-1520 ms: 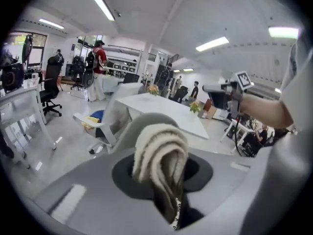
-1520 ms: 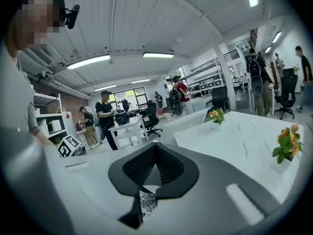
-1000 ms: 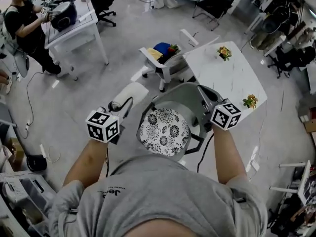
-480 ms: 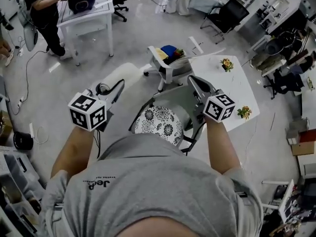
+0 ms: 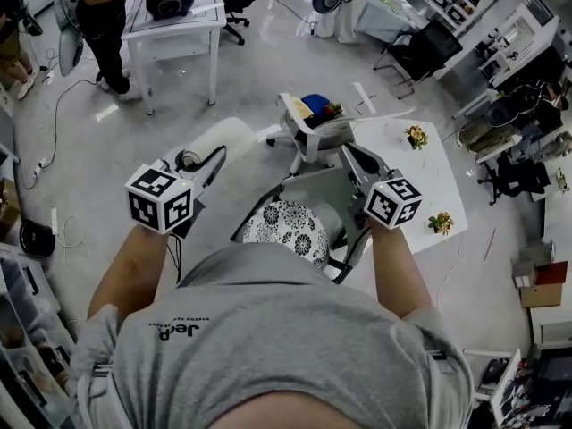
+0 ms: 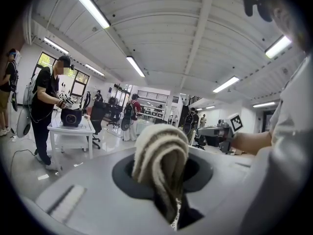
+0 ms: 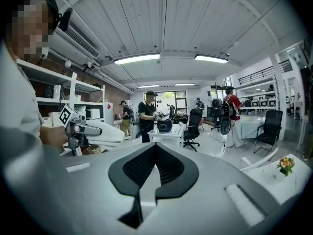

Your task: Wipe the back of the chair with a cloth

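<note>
Bulging in a thick fold out of the left tool [image 5: 198,163], the cloth [image 6: 161,163] is clamped between jaws closed on its bunched lower part. It is held to the left of the chair back [image 5: 311,189], apart from it. The cloth is judged soft, light and limp, so a bunched grip near the middle should be kept. The right tool [image 7: 155,153] is closed on nothing, near the back's right edge. The patterned seat [image 5: 286,228] lies below.

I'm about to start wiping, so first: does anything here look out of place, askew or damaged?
Nothing stands out. The folded beige knitted cloth is clamped in the left claw, the right claw is shut and empty, and the grey chair with the floral seat stands upright next to the white table.
</note>
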Available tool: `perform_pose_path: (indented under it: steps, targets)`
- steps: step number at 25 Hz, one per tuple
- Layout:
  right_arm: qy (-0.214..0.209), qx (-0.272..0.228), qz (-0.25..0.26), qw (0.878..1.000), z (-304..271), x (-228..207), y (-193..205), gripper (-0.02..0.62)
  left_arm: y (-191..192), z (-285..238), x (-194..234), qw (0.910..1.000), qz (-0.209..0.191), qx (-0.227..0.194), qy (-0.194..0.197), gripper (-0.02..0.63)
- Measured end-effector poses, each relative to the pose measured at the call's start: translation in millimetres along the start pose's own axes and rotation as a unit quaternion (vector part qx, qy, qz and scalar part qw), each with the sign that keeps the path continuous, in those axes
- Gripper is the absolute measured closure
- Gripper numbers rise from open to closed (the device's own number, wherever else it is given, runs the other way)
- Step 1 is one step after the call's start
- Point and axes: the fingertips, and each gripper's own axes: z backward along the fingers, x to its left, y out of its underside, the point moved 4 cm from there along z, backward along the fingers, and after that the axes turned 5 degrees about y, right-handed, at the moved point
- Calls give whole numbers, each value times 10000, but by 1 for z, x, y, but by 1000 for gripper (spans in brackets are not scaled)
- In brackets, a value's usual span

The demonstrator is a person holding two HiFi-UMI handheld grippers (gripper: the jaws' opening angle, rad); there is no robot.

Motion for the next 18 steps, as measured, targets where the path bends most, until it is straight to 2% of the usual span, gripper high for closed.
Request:
perform_pose_path:
  steps: [18]
  targets:
    - [80, -9, 98, 9999, 5, -8, -3, 594, -6, -3, -5, 9999, -124, 68, 80, 462]
